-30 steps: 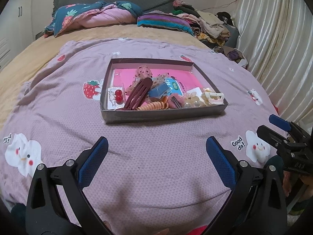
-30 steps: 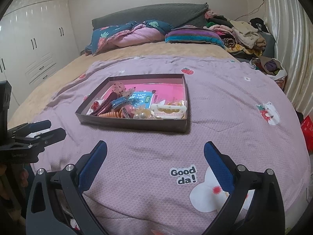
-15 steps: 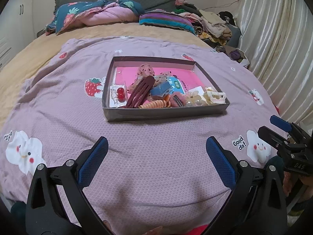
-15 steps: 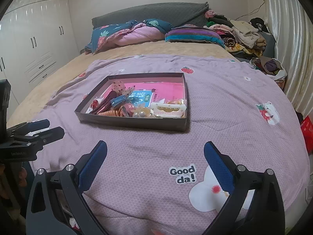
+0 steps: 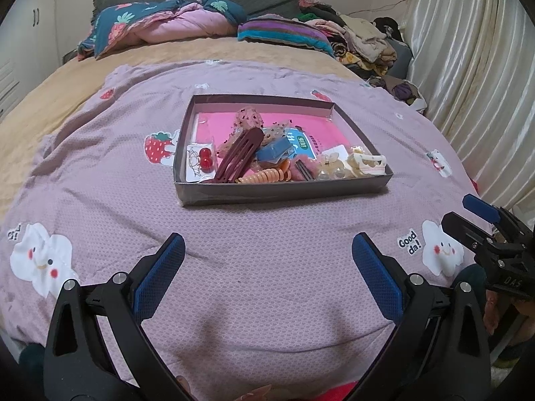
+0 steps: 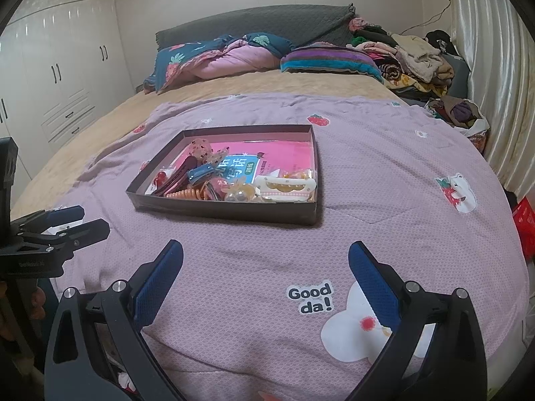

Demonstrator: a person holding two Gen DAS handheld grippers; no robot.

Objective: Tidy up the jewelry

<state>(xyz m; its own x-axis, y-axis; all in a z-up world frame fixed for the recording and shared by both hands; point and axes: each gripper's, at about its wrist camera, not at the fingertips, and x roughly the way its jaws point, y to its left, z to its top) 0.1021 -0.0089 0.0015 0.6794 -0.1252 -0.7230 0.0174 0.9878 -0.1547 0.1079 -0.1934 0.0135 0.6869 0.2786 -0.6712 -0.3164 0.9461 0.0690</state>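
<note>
Two tongs: I hold one in each hand, both over the near part of the bed, both short of the tray.
My left gripper (image 5: 267,257): released, blue pads spread wide, nothing between them; it hangs above the lilac blanket (image 5: 267,284), facing the tray head-on.
My right gripper (image 6: 265,260): released too, pads just as far apart, nothing held; it hovers over the "Good da!" print (image 6: 310,299) and the white cloud figure beside it.
Each seen from the other: my right tool shows at the right edge of the left view (image 5: 481,220), my left tool at the left edge of the right view (image 6: 63,225).
Tray (image 5: 281,195): a shallow dark cardboard box lying flat on the blanket, well ahead of both tongs, lined with a pink book or card.
Tray contents, left end: a small card with red cherry earrings (image 5: 203,160).
Middle: a long maroon hair clip (image 5: 239,155) lying slantwise, a blue clip (image 5: 275,151) just beside it, an orange spiral hair tie (image 5: 264,176) against the near wall.
Right end: clear bead pieces (image 5: 329,168) and a cream claw clip (image 5: 367,163) in the near right corner.
Far end of tray: a speckled pink scrunchie (image 5: 248,117).
Beyond: folded quilts and a striped pillow (image 5: 281,31) at the headboard, a heap of clothes by the curtain (image 5: 474,67), white wardrobes (image 6: 57,77) on the left.
</note>
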